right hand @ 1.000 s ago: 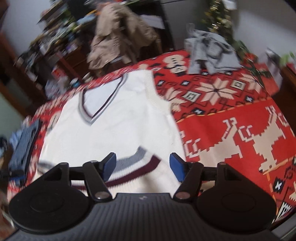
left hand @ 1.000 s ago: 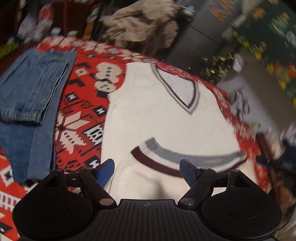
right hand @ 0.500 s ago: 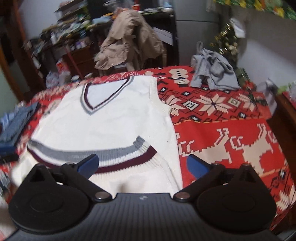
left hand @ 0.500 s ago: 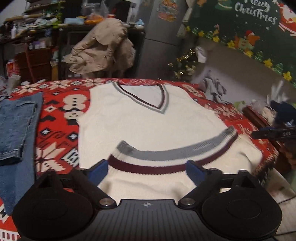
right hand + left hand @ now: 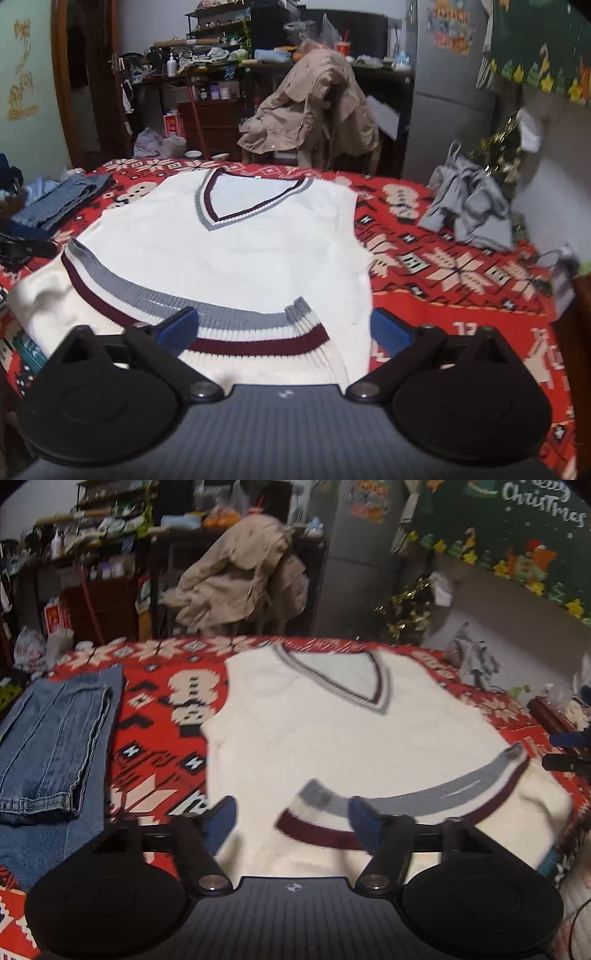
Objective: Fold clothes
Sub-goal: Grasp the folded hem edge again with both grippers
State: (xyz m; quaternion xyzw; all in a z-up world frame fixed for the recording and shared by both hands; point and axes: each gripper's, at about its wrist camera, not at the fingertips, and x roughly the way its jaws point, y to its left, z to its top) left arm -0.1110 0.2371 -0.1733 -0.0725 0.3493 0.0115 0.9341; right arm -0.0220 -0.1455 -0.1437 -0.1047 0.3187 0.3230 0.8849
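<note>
We find the white vest [image 5: 332, 738] flat on the red patterned cloth [image 5: 155, 716], its striped hem [image 5: 236, 325] folded up toward the collar. The left claw [image 5: 291, 821] hangs over the hem's left corner, jaws just narrowed yet apart, gripping nothing. The right claw [image 5: 282, 326] straddles the hem's right corner, jaws wide after a slight closing, pads clear of the knit. Folded jeans [image 5: 51, 738] lie left, apart; a grey garment [image 5: 469, 210] lies right, well apart. Both claws tilt downward.
</note>
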